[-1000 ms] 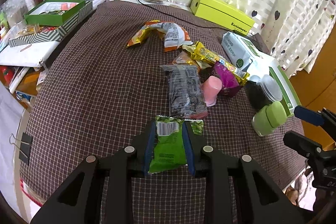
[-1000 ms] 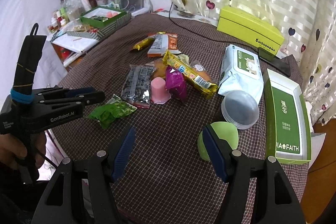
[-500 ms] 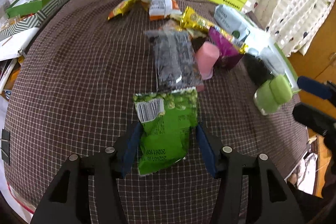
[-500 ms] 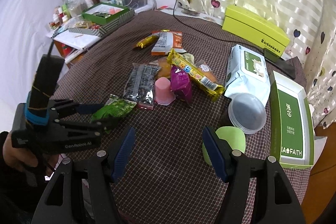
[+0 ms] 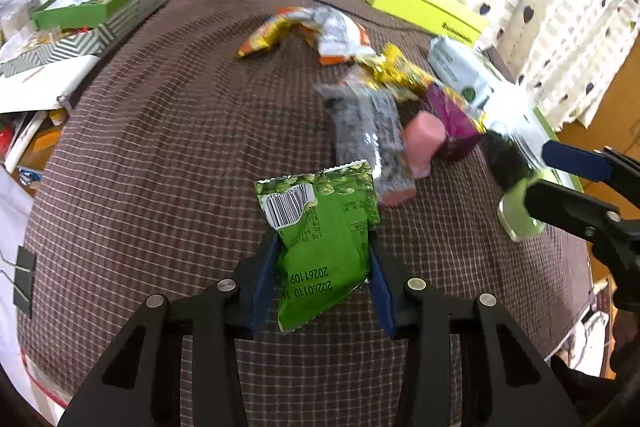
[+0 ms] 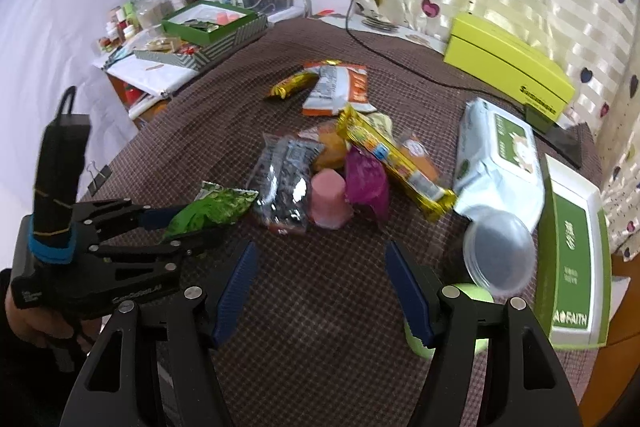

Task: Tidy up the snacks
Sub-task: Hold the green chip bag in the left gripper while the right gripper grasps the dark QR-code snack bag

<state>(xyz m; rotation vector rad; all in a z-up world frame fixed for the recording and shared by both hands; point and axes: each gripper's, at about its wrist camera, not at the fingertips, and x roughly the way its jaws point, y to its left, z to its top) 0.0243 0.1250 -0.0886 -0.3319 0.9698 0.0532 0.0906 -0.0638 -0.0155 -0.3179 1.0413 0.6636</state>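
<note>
A green snack packet lies flat on the checked tablecloth between the blue pads of my left gripper. The jaws are closing around it, and I see no pad pressing on it. From the right wrist view the same green snack packet pokes out past the left gripper. My right gripper hovers open over bare cloth with nothing between its fingers. Behind the packet lie a black packet, a pink cup, a purple packet and a yellow bar.
A green round container and a clear lid sit by my right finger. A wipes pack, a green-and-white box and a lime box line the right side. Orange packets lie farther back. A cluttered shelf stands left.
The left jaws have let go of the pinched green packet, which now lies spread flat between them; they opened wide, then narrowed a little. The right gripper has drifted toward the snack pile.
</note>
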